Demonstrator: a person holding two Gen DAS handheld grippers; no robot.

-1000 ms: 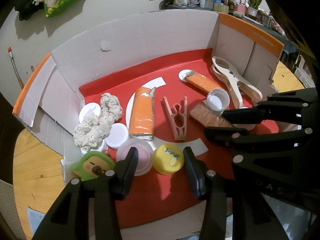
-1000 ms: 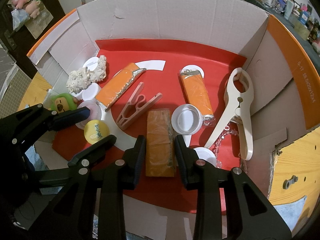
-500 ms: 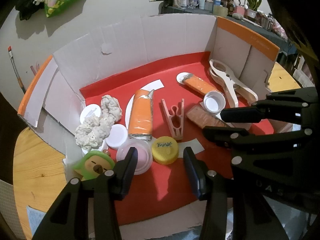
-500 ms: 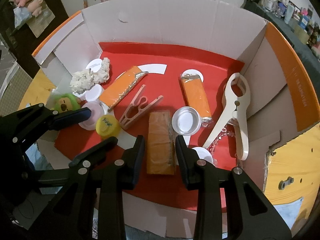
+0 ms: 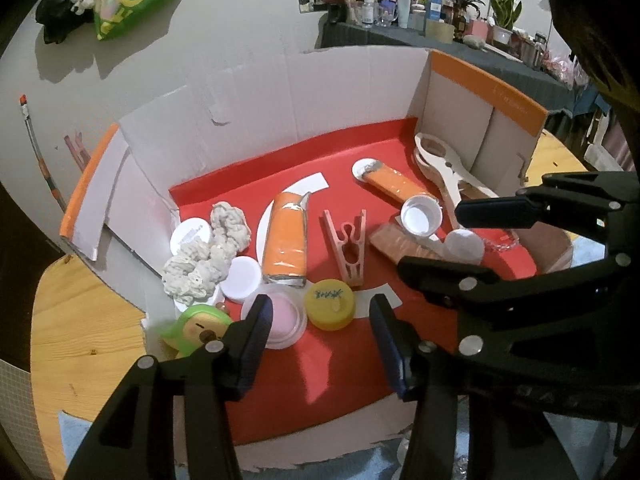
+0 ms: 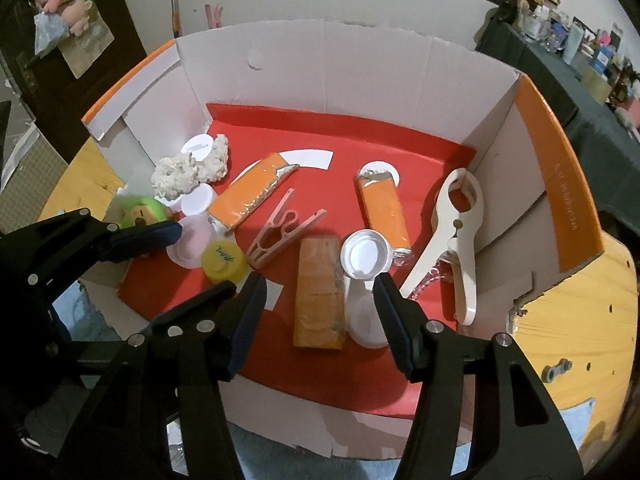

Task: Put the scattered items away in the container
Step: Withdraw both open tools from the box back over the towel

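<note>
The cardboard box (image 6: 360,80) has a red floor holding several items. My right gripper (image 6: 320,286) hovers over the box's near side with its jaws opening. A brown-orange packet (image 6: 320,288) lies flat on the floor between the fingers, and no pad presses on it. A white cap (image 6: 366,254) sits beside it. My left gripper (image 5: 320,314) hangs over the near left of the box, jaws opening a little and holding nothing. A yellow cap (image 5: 330,304) lies flat just beyond its tips, next to a pink lid (image 5: 282,316).
Also in the box are two orange packets (image 5: 286,246) (image 6: 384,208), a pink clothes peg (image 5: 348,246), a cream clip (image 6: 456,236), a fluffy white bundle (image 5: 204,258), white lids and a green toy (image 5: 196,326). A wooden table (image 5: 80,340) surrounds the box.
The right gripper's jaws have spread wide apart from around the brown-orange packet, which stays on the red floor. The yellow cap tipped down flat. Both views have drawn back slightly.
</note>
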